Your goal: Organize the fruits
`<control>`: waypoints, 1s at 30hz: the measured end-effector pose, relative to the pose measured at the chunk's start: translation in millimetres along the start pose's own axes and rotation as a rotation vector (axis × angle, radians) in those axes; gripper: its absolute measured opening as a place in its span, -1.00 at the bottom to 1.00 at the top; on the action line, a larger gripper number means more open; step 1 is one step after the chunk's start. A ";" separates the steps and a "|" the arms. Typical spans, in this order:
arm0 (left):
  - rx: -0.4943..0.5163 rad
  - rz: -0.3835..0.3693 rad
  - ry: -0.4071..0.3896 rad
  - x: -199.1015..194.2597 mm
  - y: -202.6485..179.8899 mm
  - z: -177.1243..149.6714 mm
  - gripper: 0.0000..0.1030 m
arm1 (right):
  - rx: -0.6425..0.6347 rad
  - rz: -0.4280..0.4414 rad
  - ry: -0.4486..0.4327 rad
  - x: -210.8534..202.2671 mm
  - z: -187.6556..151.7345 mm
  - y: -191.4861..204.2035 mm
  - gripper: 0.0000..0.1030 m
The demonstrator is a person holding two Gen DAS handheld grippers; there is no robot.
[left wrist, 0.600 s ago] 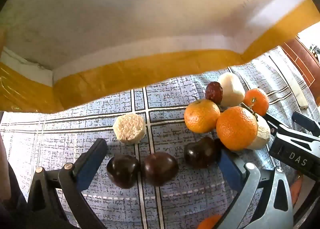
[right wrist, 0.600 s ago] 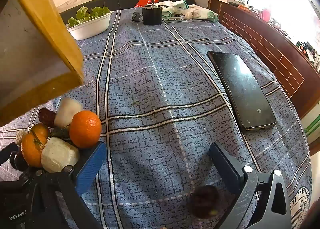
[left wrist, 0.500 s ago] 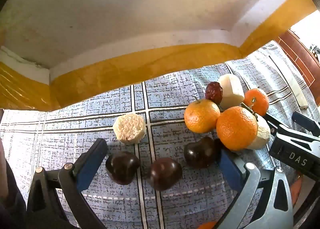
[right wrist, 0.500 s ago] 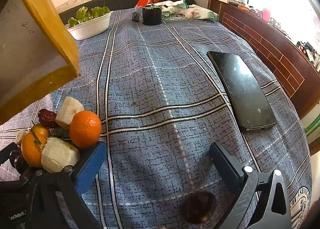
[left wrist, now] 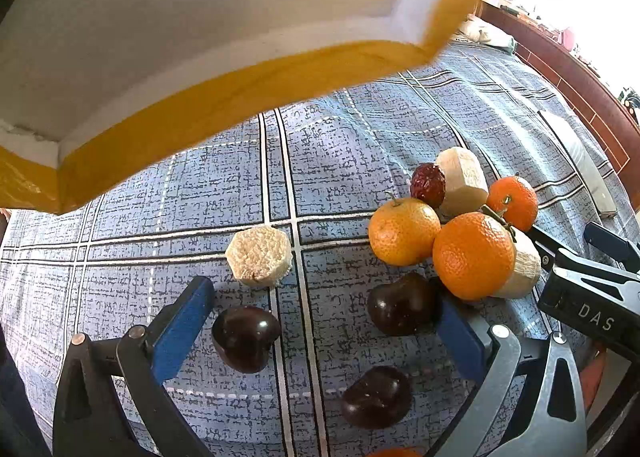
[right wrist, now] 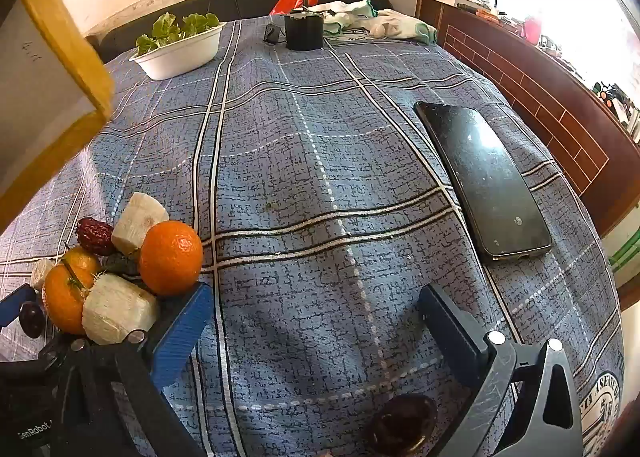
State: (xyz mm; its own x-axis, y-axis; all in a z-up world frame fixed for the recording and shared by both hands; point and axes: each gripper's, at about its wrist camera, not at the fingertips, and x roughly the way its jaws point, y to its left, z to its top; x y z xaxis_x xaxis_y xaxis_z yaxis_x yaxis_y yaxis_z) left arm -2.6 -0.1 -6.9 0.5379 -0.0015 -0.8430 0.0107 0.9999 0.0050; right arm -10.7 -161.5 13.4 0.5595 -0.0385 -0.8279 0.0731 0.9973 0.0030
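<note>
On the blue plaid cloth lies a heap of fruit: three oranges (left wrist: 474,255), a red date (left wrist: 427,185) and pale peeled pieces (left wrist: 462,181). Another pale piece (left wrist: 258,255) lies apart to the left. Three dark chestnut-like fruits (left wrist: 245,343) lie nearer; one of them (left wrist: 376,397) has rolled closest. My left gripper (left wrist: 320,337) stands open over them, touching none. My right gripper (right wrist: 316,333) is open over bare cloth, right of the heap (right wrist: 170,257), with a dark fruit (right wrist: 404,423) at the bottom edge. A white box with yellow edges (left wrist: 200,37) hangs tilted above.
A black phone (right wrist: 484,181) lies on the cloth to the right. At the far end stand a white bowl of greens (right wrist: 180,53), a black pot (right wrist: 304,31) and folded cloths (right wrist: 372,19). A brick sill runs along the right side.
The yellow-edged box has risen and swung up to the left, uncovering more cloth. One dark fruit has rolled nearer the grippers. Both grippers kept still and open.
</note>
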 end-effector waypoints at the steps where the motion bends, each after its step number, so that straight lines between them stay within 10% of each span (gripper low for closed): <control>1: 0.000 0.000 0.000 0.0 -0.1 0.0 1.00 | 0.000 0.000 0.000 0.0 0.0 0.0 1.00; 30: 0.000 0.000 -0.001 -2.5 -2.4 1.3 1.00 | -0.002 0.000 -0.001 -0.1 0.3 0.6 1.00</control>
State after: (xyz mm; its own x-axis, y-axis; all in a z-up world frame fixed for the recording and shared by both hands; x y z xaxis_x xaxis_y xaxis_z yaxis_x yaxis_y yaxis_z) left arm -2.9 -2.6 -4.1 0.5384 -0.0010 -0.8427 0.0106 0.9999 0.0056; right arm -10.5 -160.9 13.7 0.5603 -0.0384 -0.8274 0.0717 0.9974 0.0023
